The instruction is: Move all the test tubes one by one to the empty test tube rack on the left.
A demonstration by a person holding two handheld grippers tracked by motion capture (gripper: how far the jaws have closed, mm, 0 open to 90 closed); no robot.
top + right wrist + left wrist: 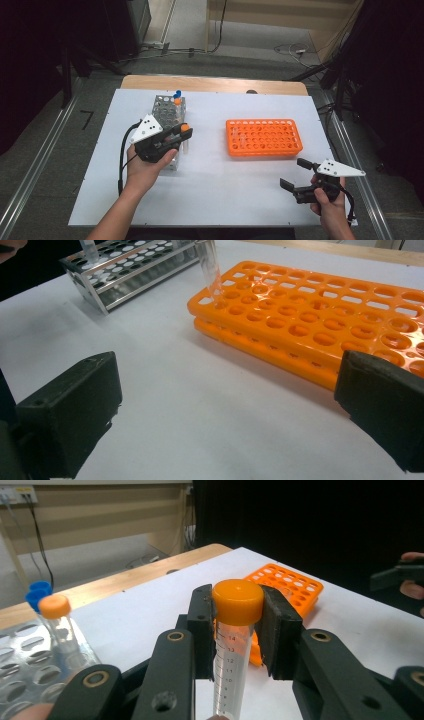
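Note:
My left gripper (176, 136) (238, 630) is shut on a clear graduated tube with an orange cap (185, 128) (238, 602), gripped just below the cap. It hangs upright above the table beside a metal rack (169, 112) (25, 655). That rack holds a blue-capped tube (37, 592) and an orange-capped one (54, 606). An orange rack (264, 137) (295, 582) (325, 315) lies at centre right. In the right gripper view a clear tube (210, 265) leans over its left corner, its top cut off. My right gripper (294, 173) (227, 410) stands open and holds nothing, near the table's front right.
The white table top (225, 185) has free room between the two racks and along its front. A wooden strip (215, 84) runs along the far edge. Cables (290, 50) lie on the floor beyond.

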